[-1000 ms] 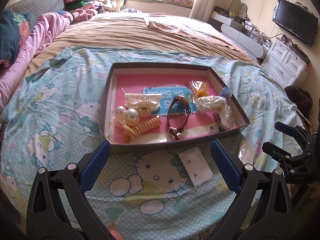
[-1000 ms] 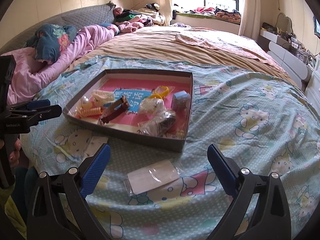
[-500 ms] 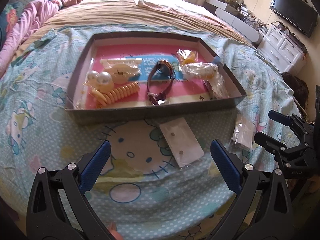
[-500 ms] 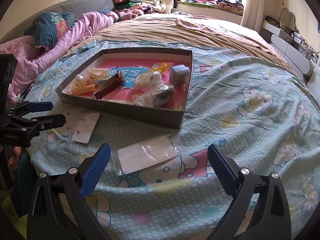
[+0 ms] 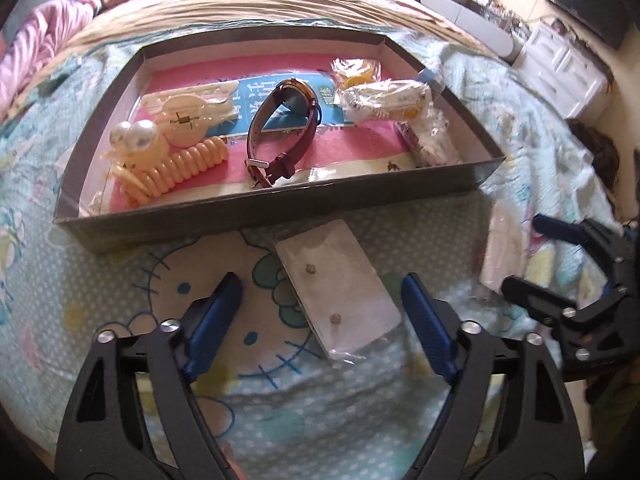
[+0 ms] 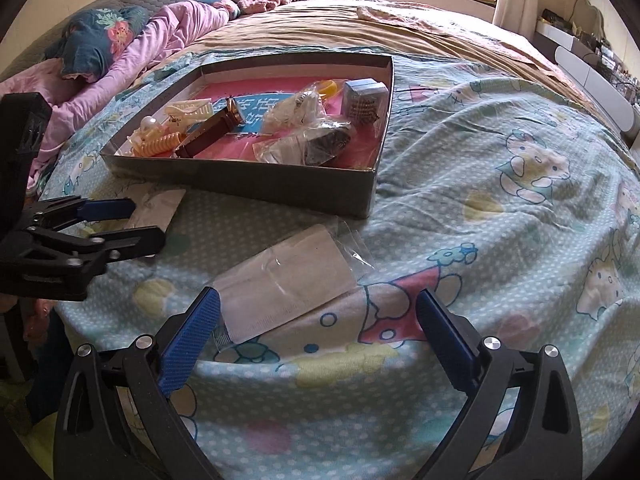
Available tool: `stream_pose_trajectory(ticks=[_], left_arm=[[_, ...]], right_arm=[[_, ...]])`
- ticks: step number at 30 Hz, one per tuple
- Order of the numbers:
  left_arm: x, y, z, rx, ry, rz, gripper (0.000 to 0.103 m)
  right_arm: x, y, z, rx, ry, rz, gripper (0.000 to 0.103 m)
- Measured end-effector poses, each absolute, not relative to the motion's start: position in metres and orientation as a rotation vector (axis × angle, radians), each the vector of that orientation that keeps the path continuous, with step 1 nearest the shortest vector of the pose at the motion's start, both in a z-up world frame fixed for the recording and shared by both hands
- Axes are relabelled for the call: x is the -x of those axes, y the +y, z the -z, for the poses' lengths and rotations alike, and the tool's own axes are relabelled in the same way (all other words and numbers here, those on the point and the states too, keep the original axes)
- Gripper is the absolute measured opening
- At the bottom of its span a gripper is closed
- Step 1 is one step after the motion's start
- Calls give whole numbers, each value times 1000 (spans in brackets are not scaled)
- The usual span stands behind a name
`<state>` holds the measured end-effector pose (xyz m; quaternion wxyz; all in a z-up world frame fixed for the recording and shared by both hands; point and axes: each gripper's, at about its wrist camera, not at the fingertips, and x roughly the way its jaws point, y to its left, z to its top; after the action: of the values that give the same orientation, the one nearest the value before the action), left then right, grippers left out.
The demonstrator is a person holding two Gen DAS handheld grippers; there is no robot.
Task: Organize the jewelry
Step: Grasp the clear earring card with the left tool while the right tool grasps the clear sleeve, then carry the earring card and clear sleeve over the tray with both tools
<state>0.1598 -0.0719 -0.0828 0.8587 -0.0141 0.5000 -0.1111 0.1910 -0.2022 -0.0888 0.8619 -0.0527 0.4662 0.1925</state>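
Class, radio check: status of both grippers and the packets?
Left gripper open over earring card. Right gripper open at clear packet. Both packets outside tray. Nothing blocking.

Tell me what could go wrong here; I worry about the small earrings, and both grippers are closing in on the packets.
The earring card lies flat on soft bedding, so the open left gripper may dig into the sheet or crumple it.

The plastic packet near the open right gripper looks slippery and sits close to the bed's edge; a nudge could send it off.

The tray is crowded, so dropped pieces may tangle.
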Motion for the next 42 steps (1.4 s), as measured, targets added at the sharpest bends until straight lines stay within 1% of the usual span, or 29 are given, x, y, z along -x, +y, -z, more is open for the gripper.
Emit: stream_pose_trajectory(ticks=[2, 5, 8, 15, 17, 18, 20, 21, 22, 25, 28, 29, 36, 42], left_arm=[[-159, -73, 81, -2, 1030, 231, 38], [-157, -67, 80, 22, 1032, 244, 29], [-153, -60, 77, 42, 1028, 247, 25], [-141, -49, 61, 81, 1003, 254, 21], [-139, -49, 56, 79, 989, 257, 21], [-137, -49, 53, 81, 985, 259, 21], [-135, -48, 49, 87, 977, 260, 21], [-134, -48, 48, 89, 974, 261, 21], [-134, -48, 47, 91, 972, 262, 21], [-131, -47, 38, 100, 953, 265, 20], [-129, -42, 28, 117, 926, 264, 20], [-129, -41, 24, 122, 915, 262, 20], [-137, -26, 3, 146, 861, 231, 20], [-149, -11, -7, 176, 833, 200, 20]], right_arm=[[-193, -202, 90, 105, 979, -407, 98], [-197, -201, 93, 96, 987, -418, 98], [-200, -195, 94, 91, 986, -438, 98], [-204, -183, 99, 51, 976, -469, 98], [-204, -180, 99, 36, 971, -471, 92], [-205, -178, 98, 27, 969, -474, 85], [-206, -175, 97, 6, 969, -483, 67], [-207, -175, 97, -13, 978, -500, 47], [-208, -176, 97, -28, 983, -508, 39], [-206, -178, 91, -42, 981, -530, 32], [-198, -180, 80, -30, 958, -552, 26], [-196, -180, 75, -31, 948, -558, 25], [-194, -185, 39, -33, 847, -566, 24], [-210, -184, 19, -39, 785, -562, 24]])
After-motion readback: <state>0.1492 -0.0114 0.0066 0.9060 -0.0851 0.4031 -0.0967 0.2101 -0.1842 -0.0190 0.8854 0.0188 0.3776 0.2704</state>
